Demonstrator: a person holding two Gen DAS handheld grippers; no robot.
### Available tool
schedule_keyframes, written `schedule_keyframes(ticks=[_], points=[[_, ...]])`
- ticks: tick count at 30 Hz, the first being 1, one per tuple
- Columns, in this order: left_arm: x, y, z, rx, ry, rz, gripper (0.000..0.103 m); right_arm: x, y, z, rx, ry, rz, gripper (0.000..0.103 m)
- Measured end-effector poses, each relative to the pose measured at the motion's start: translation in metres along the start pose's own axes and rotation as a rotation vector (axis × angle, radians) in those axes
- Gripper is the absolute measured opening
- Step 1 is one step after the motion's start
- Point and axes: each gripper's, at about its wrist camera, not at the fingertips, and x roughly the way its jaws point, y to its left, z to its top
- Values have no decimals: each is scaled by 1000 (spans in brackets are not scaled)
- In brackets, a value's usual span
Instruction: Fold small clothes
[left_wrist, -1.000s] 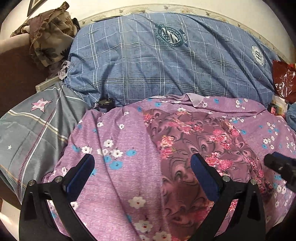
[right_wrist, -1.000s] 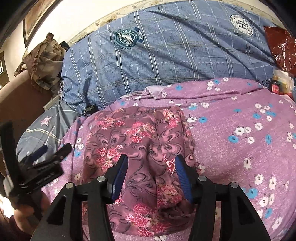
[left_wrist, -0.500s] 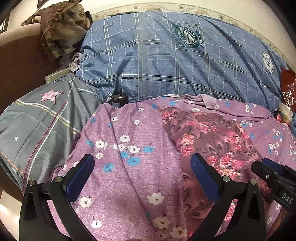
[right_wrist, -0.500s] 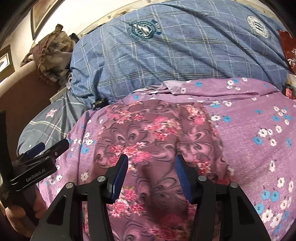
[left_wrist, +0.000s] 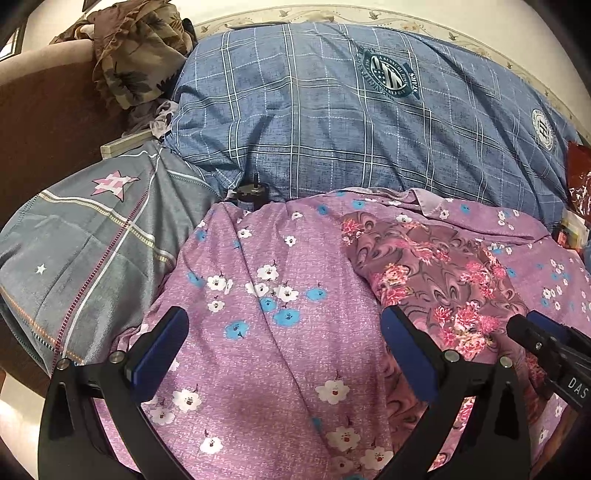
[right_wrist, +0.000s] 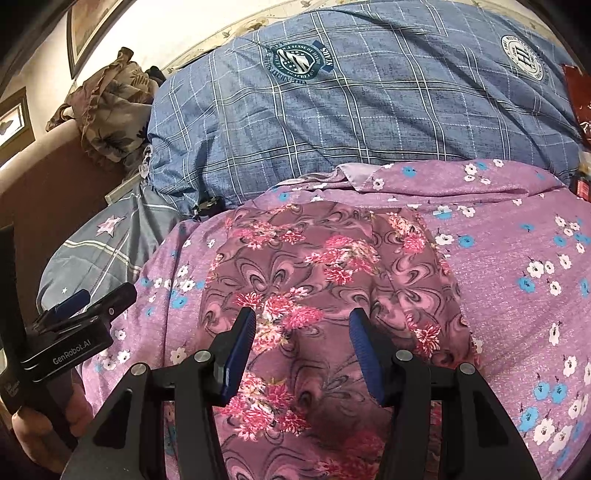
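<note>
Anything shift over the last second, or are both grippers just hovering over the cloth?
Both views slid left: the left gripper now hangs over the purple flowered sheet instead of the dark floral garment, and the right gripper moved in over the garment. Nothing was gripped or released; both stay open, and the garment lies flat as before.

Left gripper: black forked frame, two black arms with dark blue pads, round silver screws at the pivots. Right gripper: same build, ribbed blue pads. Black body of the left unit bears white lettering "GenRobot.AI". Right unit's side shows white letters "DAS".
</note>
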Motion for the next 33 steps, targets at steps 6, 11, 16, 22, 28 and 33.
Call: schedule_keyframes(ticks=[6, 11, 16, 22, 28, 33], points=[[-1, 3, -1, -1, -4, 2, 103, 3, 5, -1, -10, 5, 7, 54], [-2, 7, -1, -11, -6, 2, 103, 6, 6, -1, -17, 13, 12, 54], [-3, 8, -1, -15, -6, 6, 103, 7, 8, -1, -26, 8, 17, 54], [-2, 9, -1, -15, -6, 8, 103, 8, 11, 0, -28, 5, 29, 54], [-3, 11, -1, -19, -6, 13, 103, 10, 16, 0, -46, 4, 39, 54], [-2, 11, -1, -19, 2, 13, 103, 10, 18, -1, -54, 5, 44, 54]])
